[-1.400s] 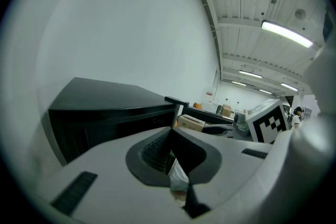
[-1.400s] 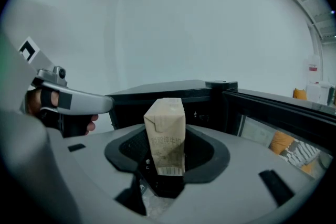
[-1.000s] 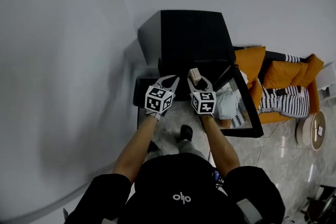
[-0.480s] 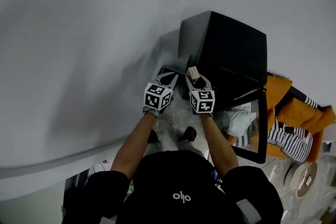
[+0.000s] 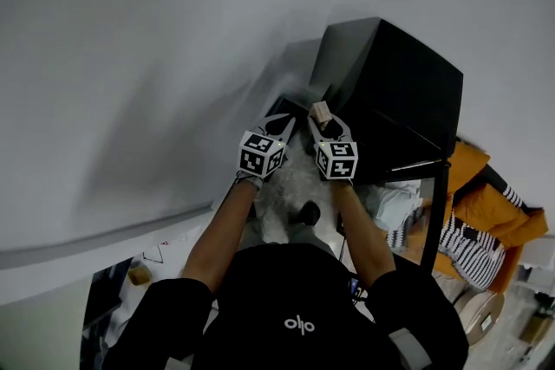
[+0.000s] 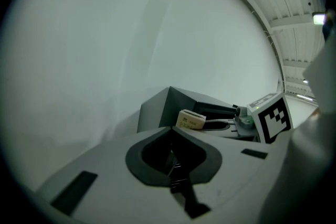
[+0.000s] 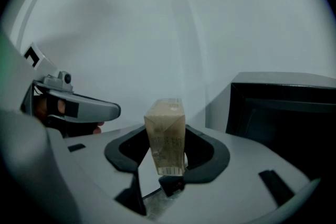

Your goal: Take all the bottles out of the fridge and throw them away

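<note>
Dim, even light leaves soft shadow on the wall [image 5: 139, 100]; gripper views warp and darken at edges.

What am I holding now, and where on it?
The right hand-held gripper clamps a small beige carton by its two opposite sides. The left hand-held gripper is shut, empty.
</note>
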The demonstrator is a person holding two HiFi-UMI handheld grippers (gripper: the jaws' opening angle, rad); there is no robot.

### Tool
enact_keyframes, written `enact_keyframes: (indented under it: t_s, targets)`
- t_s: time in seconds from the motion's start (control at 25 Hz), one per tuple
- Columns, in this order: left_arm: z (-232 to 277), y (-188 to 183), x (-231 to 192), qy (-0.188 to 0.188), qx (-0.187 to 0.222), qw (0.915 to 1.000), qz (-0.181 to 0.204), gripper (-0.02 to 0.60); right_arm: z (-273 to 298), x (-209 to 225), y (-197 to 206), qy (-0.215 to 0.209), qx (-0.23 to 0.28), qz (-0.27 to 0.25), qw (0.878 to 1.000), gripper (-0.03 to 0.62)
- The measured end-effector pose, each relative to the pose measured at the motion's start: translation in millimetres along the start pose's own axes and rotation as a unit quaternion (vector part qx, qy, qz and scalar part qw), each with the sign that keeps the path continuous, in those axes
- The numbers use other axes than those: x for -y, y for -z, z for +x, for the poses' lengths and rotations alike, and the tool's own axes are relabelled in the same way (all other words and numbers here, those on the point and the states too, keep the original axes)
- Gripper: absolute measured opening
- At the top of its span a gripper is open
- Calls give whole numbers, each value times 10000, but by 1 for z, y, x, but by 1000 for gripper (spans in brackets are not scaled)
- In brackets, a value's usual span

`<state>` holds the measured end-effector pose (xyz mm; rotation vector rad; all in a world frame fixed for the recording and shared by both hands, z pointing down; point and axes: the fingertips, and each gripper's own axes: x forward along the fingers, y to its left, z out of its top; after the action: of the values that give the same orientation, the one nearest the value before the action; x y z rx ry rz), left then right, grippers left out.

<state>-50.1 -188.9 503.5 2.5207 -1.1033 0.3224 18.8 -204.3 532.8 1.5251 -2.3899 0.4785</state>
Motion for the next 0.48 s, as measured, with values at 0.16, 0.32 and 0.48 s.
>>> enact_keyframes:
  t_s: [0.16, 0.32, 0.48]
  targets:
    - [-3, 17, -12, -113, -61, 9998, -121, 2, 14, -3, 14, -131, -122, -10, 9998, 195]
    - [-2, 41, -27, -208, -220, 9992, -271, 2, 29, -6, 33, -260, -271, 37, 9993, 195]
    - [8, 75, -47, -309, -362, 9979, -446, 2, 54, -1, 62, -342, -405, 74, 9986, 195]
